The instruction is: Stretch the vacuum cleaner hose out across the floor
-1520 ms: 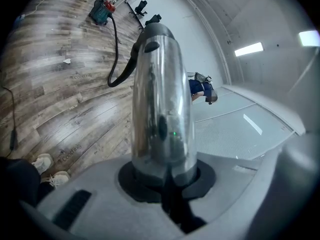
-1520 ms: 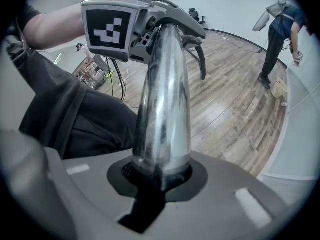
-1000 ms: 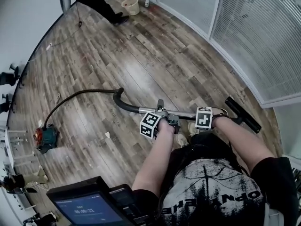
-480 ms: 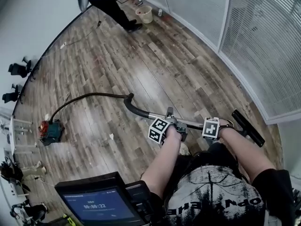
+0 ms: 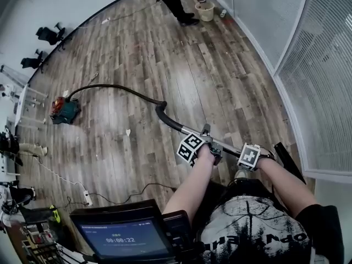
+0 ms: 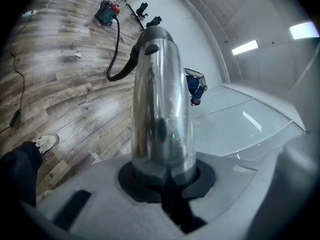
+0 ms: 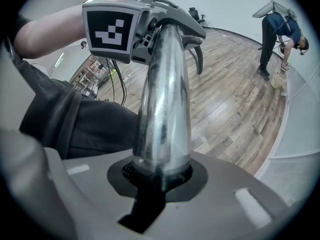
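The vacuum cleaner body (image 5: 65, 110), red and teal, sits on the wood floor at the left. Its black hose (image 5: 113, 87) runs in a shallow arc to the curved handle (image 5: 163, 116) and the chrome wand (image 5: 191, 131). My left gripper (image 5: 209, 146) is shut on the wand just behind the handle bend. My right gripper (image 5: 258, 157) is shut on the wand further along, near the black floor nozzle (image 5: 288, 161). In the left gripper view the wand (image 6: 160, 109) rises out of the jaws toward the hose (image 6: 118, 54). In the right gripper view the wand (image 7: 162, 109) leads up to the left gripper's marker cube (image 7: 111, 29).
A person (image 5: 173, 1) bends over a bucket (image 5: 206, 11) at the far end of the room. A glass partition with blinds (image 5: 319, 65) runs along the right. A power strip with a cable (image 5: 86, 198) lies at lower left, and a screen (image 5: 126, 238) is close below me. Chairs (image 5: 49, 34) stand by the left wall.
Both grippers have carried the wand across the floor, away from the vacuum body. The hose now lies longer and less curled between them. The view has swung round.
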Tool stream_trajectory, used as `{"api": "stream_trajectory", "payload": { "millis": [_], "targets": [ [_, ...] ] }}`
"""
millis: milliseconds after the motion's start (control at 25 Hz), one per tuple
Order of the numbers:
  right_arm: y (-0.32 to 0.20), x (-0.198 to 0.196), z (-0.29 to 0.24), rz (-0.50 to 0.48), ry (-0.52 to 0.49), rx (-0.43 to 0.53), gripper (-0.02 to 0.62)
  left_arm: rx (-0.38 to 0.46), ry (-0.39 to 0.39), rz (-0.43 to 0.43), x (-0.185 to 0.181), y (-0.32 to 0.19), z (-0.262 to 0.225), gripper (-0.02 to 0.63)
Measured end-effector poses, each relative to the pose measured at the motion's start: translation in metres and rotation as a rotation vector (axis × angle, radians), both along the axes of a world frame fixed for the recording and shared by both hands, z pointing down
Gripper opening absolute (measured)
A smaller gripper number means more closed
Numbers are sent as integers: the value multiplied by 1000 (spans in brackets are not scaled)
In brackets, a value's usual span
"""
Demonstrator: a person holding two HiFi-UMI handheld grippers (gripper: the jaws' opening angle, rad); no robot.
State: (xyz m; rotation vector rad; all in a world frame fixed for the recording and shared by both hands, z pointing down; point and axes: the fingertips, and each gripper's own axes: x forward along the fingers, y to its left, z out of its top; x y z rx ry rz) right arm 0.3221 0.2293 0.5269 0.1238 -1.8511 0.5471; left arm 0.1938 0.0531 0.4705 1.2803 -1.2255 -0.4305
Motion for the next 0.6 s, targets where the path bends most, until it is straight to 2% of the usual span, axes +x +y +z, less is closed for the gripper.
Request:
{"api": "stream_trajectory", "payload": {
  "millis": [320, 600],
  "targets": [
    [29, 49, 3, -21, -23, -87, 74, -21, -8, -9, 47, 25, 9, 52],
    [38, 65, 4, 18, -91, -240, 74, 47, 68, 132, 83, 19, 10, 74]
  ]
}}
